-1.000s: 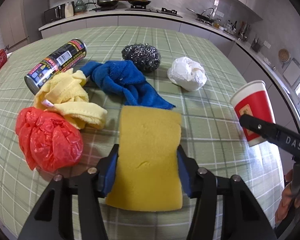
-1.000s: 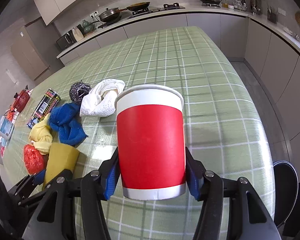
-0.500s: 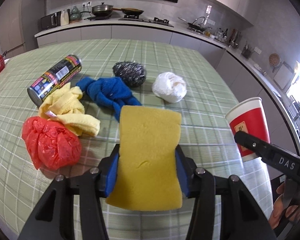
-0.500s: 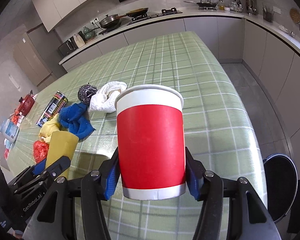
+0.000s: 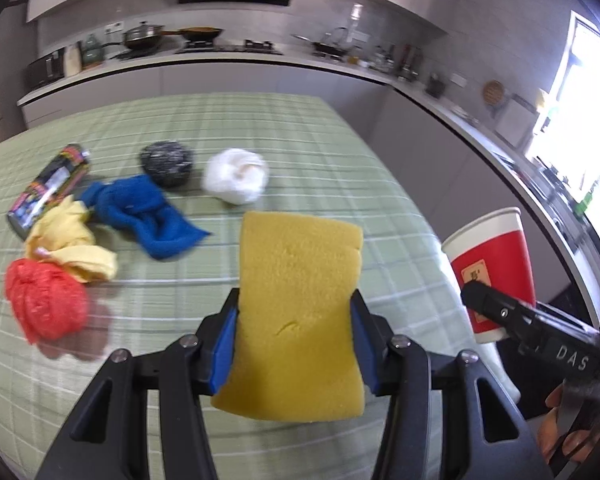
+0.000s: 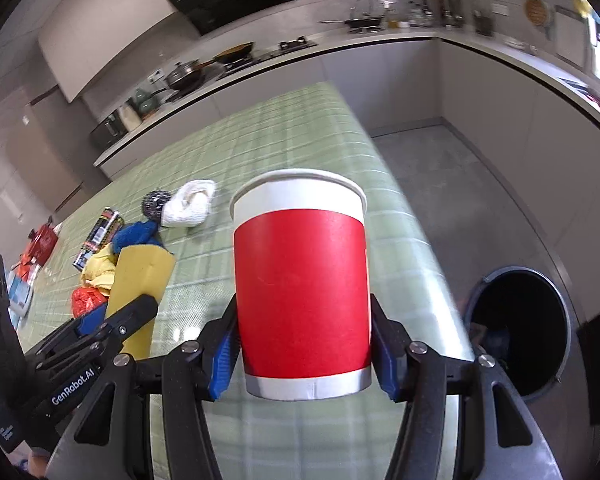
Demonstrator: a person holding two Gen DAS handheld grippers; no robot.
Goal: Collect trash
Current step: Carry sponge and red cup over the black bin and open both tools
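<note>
My left gripper (image 5: 294, 336) is shut on a yellow sponge (image 5: 298, 300) and holds it above the green checked table (image 5: 300, 140). My right gripper (image 6: 302, 340) is shut on an upright red paper cup (image 6: 302, 296) held above the table's right edge. The cup also shows in the left wrist view (image 5: 494, 264), and the sponge shows in the right wrist view (image 6: 140, 280). A round dark trash bin (image 6: 520, 320) stands on the floor to the right of the table.
On the table lie a red plastic bag (image 5: 44, 304), a yellow cloth (image 5: 70, 244), a blue cloth (image 5: 144, 212), a spray can (image 5: 48, 188), a steel scourer (image 5: 166, 162) and a white wad (image 5: 236, 180). Kitchen counters run behind.
Both grippers have risen and drawn back from the table with the sponge and cup. The right view has swung right, so the trash bin shows more fully.
</note>
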